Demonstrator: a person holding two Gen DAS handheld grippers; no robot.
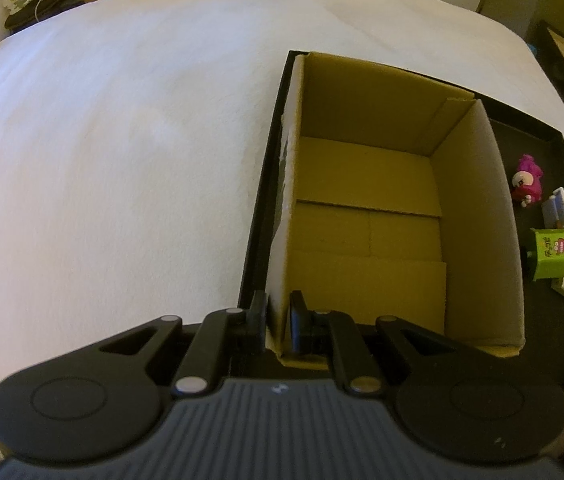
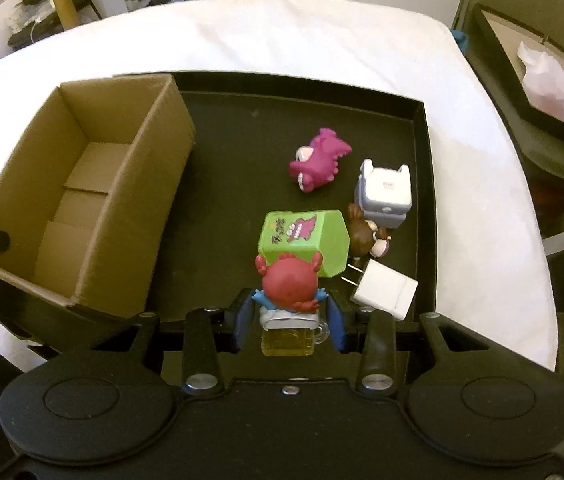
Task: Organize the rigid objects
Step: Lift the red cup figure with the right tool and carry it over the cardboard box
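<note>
An open cardboard box point(image 1: 366, 216) stands in the left part of a black tray point(image 2: 422, 168); it also shows in the right wrist view point(image 2: 82, 200). My left gripper point(image 1: 276, 320) is shut on the box's near left wall. My right gripper point(image 2: 290, 320) holds a red-headed figurine on a beer mug point(image 2: 289, 300) between its jaws above the tray's near edge. In the tray lie a green cube toy point(image 2: 306, 240), a magenta monster point(image 2: 318, 160), a grey-white robot toy point(image 2: 384, 192), a brown figurine point(image 2: 366, 236) and a white charger point(image 2: 384, 288).
The tray sits on a round white-covered table point(image 1: 122, 140). A chair with an open black box holding white paper point(image 2: 542, 80) stands at the right. Clutter lies on the floor at the far left.
</note>
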